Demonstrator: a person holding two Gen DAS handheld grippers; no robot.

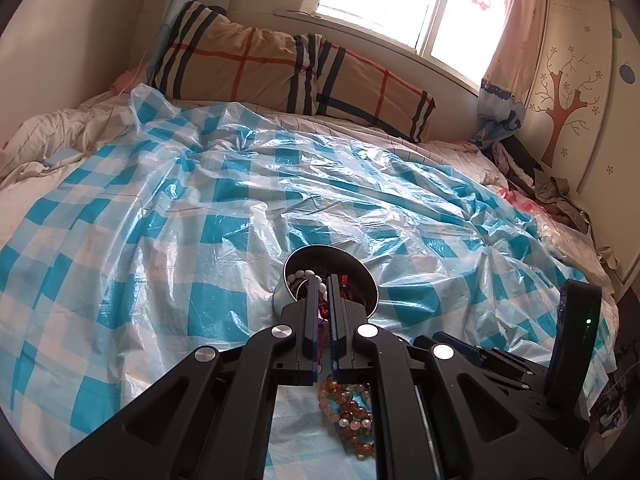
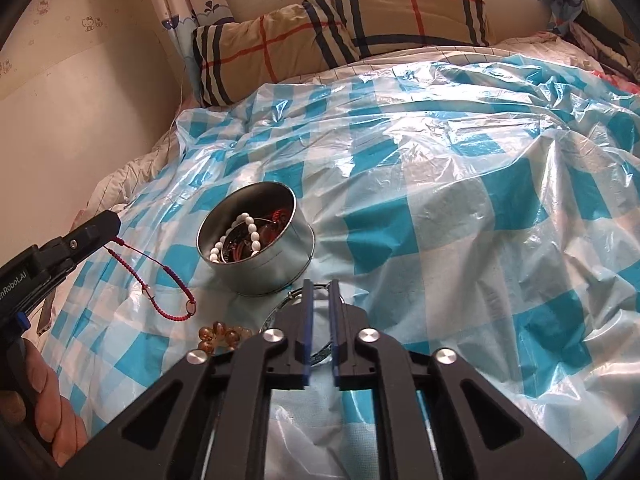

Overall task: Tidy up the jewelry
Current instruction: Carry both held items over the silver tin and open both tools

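Bed under checked plastic sheet (image 2: 420,216), tin (image 2: 256,248) part-filled with beads; left gripper (image 2: 108,224) clenched on red cord bracelet (image 2: 160,280), right gripper (image 2: 320,292) released over bangle (image 2: 276,312); best lift cord clear, drop over tin.

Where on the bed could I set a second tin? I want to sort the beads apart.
Free: the checked plastic sheet right of the metal tin, up to the striped pillow. Crowded: near the tin, where the red cord bracelet hangs from the left tongs and amber beads lie.
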